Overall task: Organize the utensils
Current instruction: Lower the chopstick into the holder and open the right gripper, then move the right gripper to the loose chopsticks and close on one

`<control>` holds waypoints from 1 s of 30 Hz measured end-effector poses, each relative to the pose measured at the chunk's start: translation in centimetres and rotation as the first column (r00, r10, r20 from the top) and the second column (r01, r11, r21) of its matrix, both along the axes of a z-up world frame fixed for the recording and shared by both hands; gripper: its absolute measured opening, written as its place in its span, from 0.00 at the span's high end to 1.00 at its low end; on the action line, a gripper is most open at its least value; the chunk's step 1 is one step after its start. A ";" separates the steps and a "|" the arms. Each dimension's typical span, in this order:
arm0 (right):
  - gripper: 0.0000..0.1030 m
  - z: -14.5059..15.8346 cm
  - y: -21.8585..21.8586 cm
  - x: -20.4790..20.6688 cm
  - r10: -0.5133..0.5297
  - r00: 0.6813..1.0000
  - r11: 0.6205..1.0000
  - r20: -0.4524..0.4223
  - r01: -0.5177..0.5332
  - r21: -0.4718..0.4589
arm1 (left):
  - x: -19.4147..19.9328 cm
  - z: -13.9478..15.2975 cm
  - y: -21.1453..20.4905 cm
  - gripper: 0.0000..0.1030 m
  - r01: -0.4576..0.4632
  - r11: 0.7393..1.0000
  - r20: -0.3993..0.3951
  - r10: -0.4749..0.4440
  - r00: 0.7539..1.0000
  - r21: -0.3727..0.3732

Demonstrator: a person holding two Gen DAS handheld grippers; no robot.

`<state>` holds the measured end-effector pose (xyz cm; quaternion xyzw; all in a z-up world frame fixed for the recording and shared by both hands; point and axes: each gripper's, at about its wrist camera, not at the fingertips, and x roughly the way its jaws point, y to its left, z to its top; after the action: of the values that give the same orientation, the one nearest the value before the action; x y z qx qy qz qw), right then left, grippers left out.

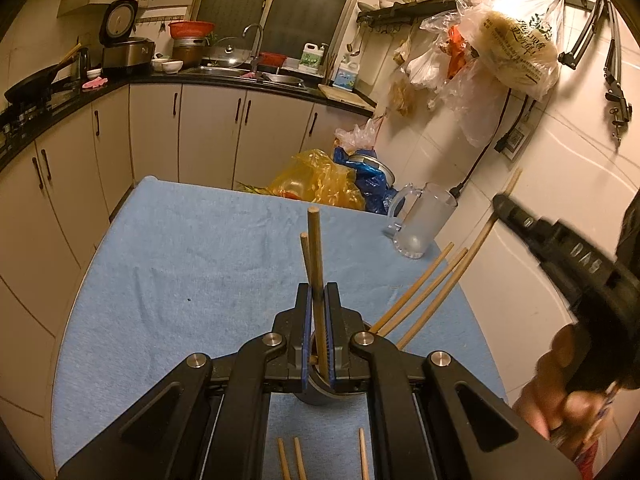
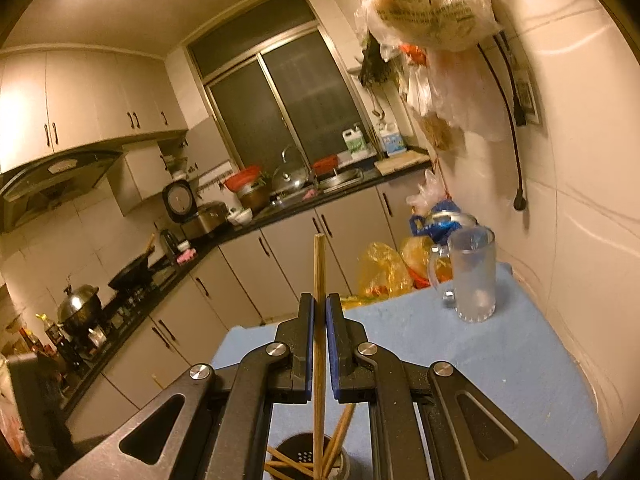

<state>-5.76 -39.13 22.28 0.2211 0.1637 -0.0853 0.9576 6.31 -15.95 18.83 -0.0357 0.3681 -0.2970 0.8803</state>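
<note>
While the right gripper [image 2: 319, 312] pinches one chopstick [image 2: 319, 264] upright over the holder [image 2: 306, 456], the left gripper [image 1: 318, 300] clamps two chopsticks [image 1: 314, 256] above it, seemingly for stowing. More lean inside; three loose chopsticks [image 1: 298, 458] lie on the blue cloth [image 1: 180, 264].

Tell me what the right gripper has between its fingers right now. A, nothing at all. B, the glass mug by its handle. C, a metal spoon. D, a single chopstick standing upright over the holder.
D: in the right wrist view the right gripper is shut on one upright chopstick, whose lower end reaches the chopstick holder below; the glass mug stands apart on the blue cloth.
</note>
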 end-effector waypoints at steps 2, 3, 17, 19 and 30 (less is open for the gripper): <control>0.93 -1.1 0.0 0.4 0.014 0.999 1.000 -0.029 -0.013 0.017 | 0.0 -0.1 -0.1 0.94 0.003 1.000 -0.001 -0.003 1.000 0.000; 0.93 -1.6 0.0 0.7 0.027 0.999 0.999 -0.048 -0.025 0.028 | -0.1 -0.1 -0.2 0.94 0.004 1.000 -0.001 -0.004 1.000 0.000; 0.82 -2.3 0.1 -3.9 0.082 0.994 0.996 -0.069 -0.079 0.040 | -4.8 2.8 1.7 0.94 0.034 0.999 0.086 -0.030 0.996 -0.039; 0.81 -2.7 0.5 -5.1 0.090 0.993 0.996 -0.080 -0.087 0.035 | -6.4 3.0 2.7 0.93 0.040 0.998 0.098 -0.036 0.995 -0.043; 0.81 -10.5 2.6 -9.0 0.223 0.933 0.973 -0.282 -0.196 0.119 | -9.5 -5.1 8.0 0.93 0.015 0.999 -0.087 -0.012 0.996 0.031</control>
<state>-14.72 -36.54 11.75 0.2298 0.3305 -0.0073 0.9154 -3.22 -8.00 13.71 -0.0321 0.4108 -0.2952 0.8620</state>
